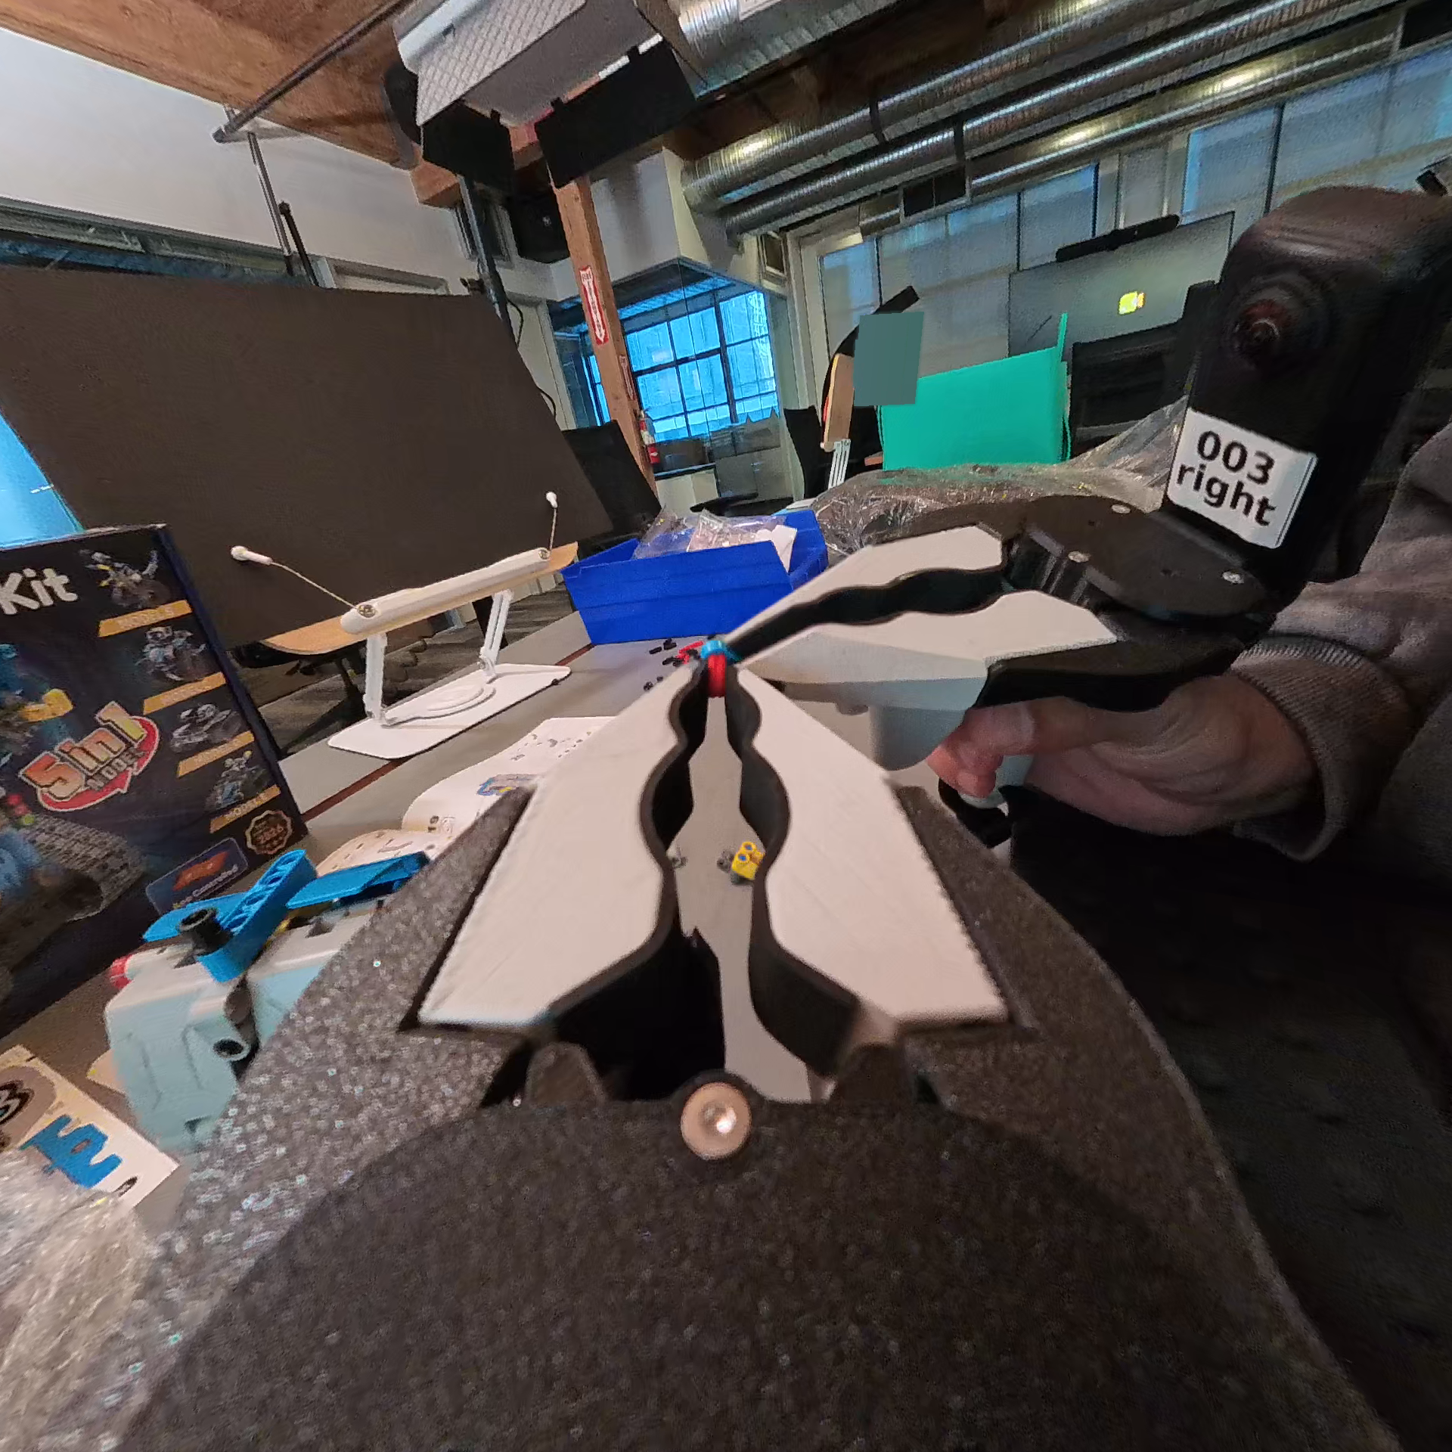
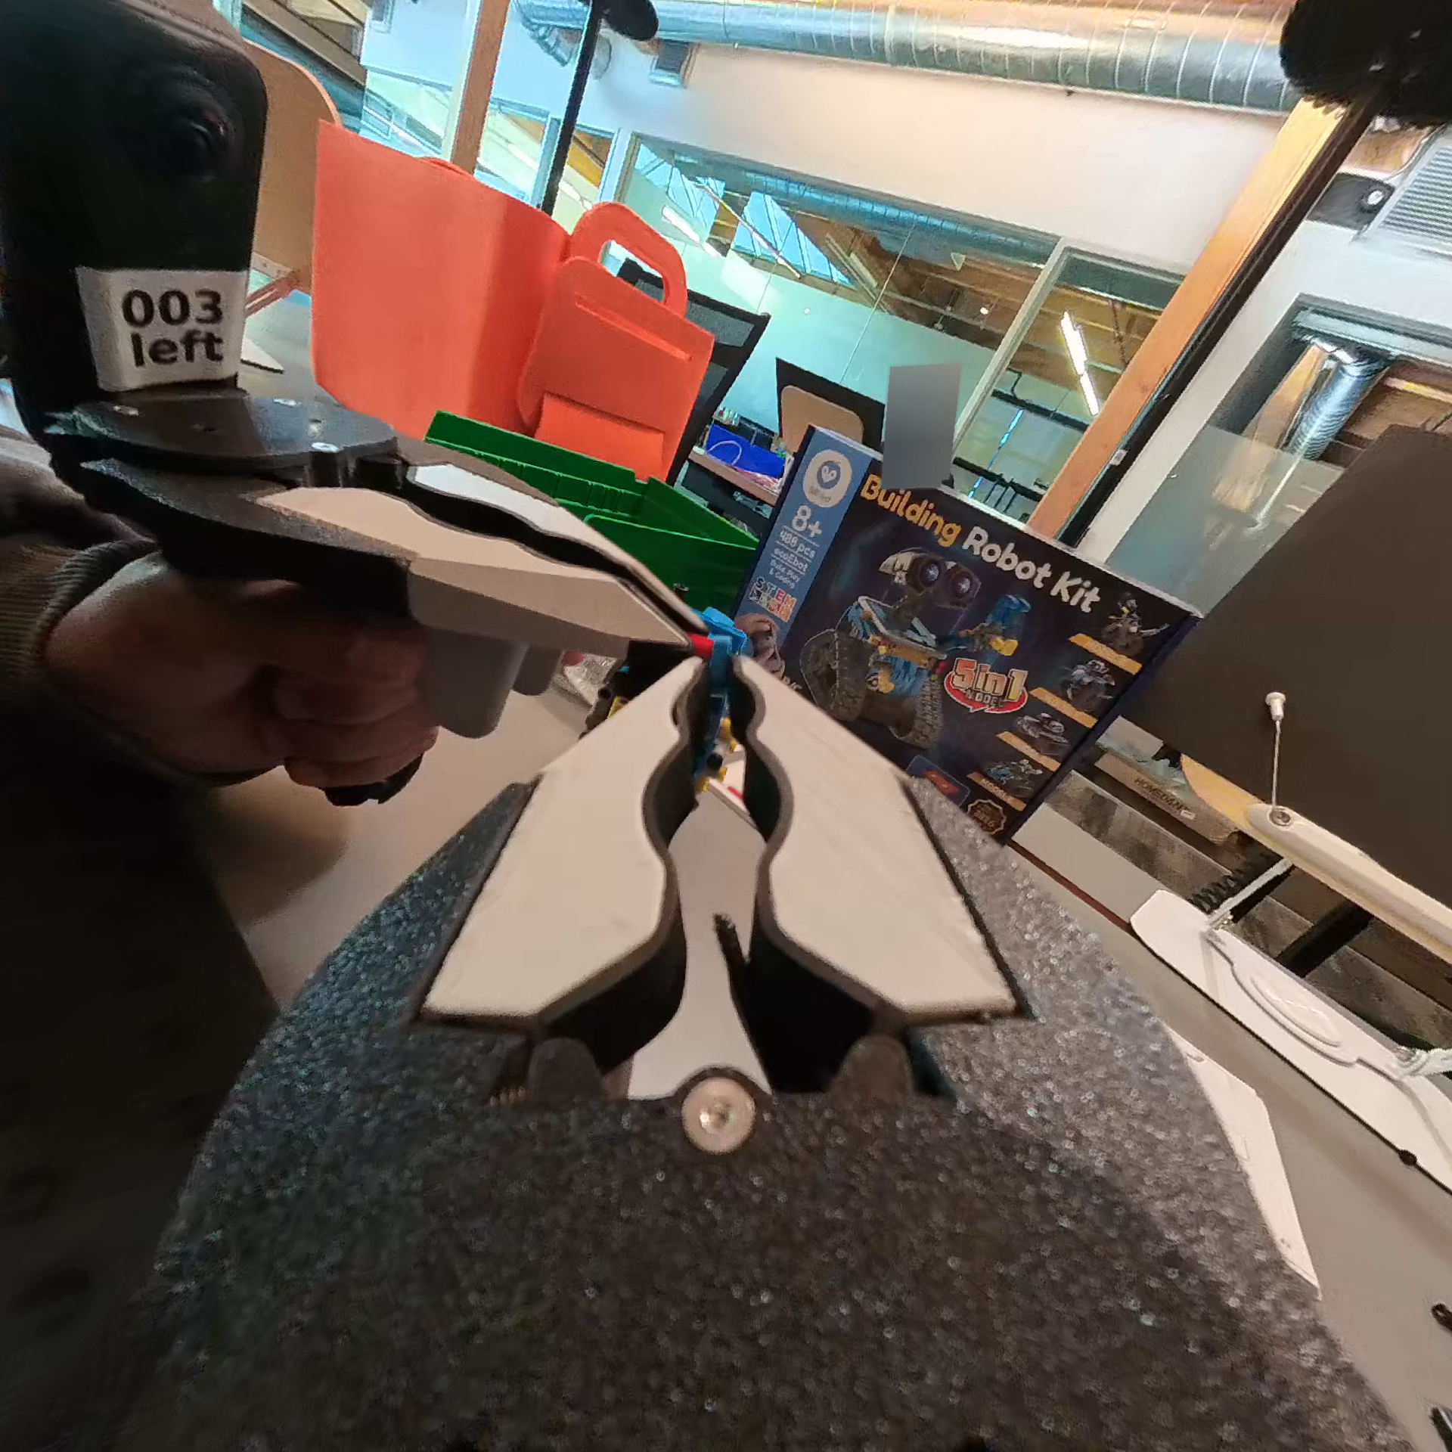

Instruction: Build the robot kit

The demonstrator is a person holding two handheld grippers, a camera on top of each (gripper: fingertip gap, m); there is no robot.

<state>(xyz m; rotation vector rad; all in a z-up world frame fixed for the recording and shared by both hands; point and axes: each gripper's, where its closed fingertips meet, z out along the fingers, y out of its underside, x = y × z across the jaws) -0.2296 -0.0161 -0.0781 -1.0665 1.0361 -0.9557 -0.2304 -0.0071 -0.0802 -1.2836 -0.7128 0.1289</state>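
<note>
Two grippers meet tip to tip above the table [image 1: 487, 668]: the left gripper [image 1: 713, 682] is clenched on a small red ring piece [image 1: 716, 677], and the right gripper [image 2: 716, 676] pinches a blue brick assembly [image 2: 719, 668]. Both parts look light, stiff and slick — best nipped right at the fingertips. Beyond them — loose pieces, a blue bin [image 1: 691, 577], a kit box [image 2: 958, 652], an open workshop.

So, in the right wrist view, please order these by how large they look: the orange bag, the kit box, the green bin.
1. kit box and orange bag: they look about alike, and the box stands nearer the camera, so I do not rank them.
2. green bin: smallest, partly hidden.
</note>
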